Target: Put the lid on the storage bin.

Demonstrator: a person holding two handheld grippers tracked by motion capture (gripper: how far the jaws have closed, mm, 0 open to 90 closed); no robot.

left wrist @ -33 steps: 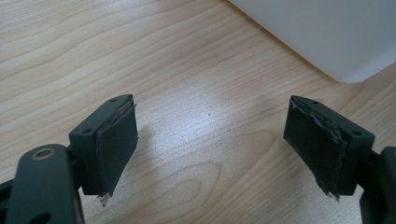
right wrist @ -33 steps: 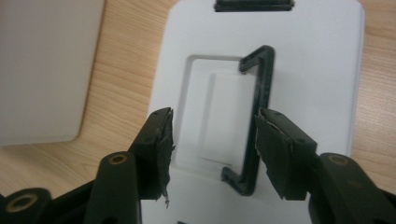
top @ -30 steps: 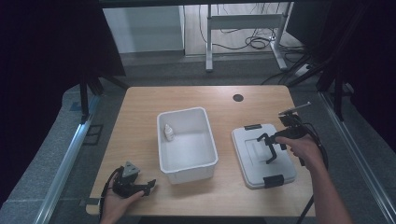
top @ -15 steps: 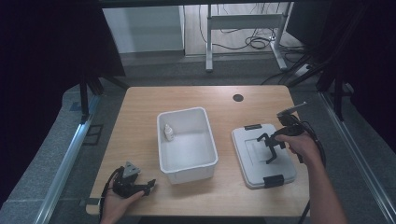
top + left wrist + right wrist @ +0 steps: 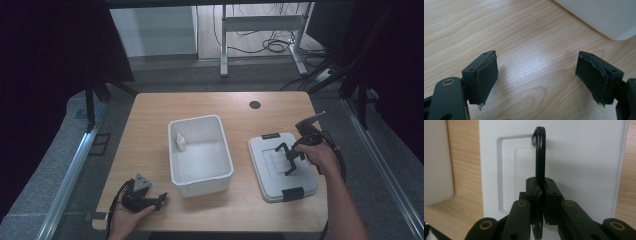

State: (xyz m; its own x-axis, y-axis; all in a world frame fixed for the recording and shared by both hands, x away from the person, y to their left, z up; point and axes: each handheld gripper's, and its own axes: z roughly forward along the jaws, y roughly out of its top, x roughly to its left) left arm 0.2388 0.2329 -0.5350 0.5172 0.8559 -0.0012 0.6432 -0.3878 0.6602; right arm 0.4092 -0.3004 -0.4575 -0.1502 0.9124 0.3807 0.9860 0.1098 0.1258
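A white bin lid [image 5: 267, 167] lies flat on the wooden table to the right of an open white bin [image 5: 205, 186]. From the lid's middle a thin black handle [image 5: 540, 152] stands upright. My right gripper [image 5: 540, 187] has just been closing and is now shut on that handle, pads pressed on both its sides; from above the right gripper [image 5: 290, 161] is over the lid's centre. A small white bottle [image 5: 180, 142] stands inside the bin at its left wall. My left gripper [image 5: 157, 200] rests near the table's front left edge, open over bare wood [image 5: 536, 77].
A black latch [image 5: 270, 135] sits at the lid's far end and another latch [image 5: 292, 193] at its near end. A round cable hole [image 5: 255, 104] is at the table's back. The bin's corner [image 5: 604, 15] lies just ahead of the left gripper.
The right gripper has sunk a little toward the lid and its jaws have closed on the black handle. The left gripper has stayed put.
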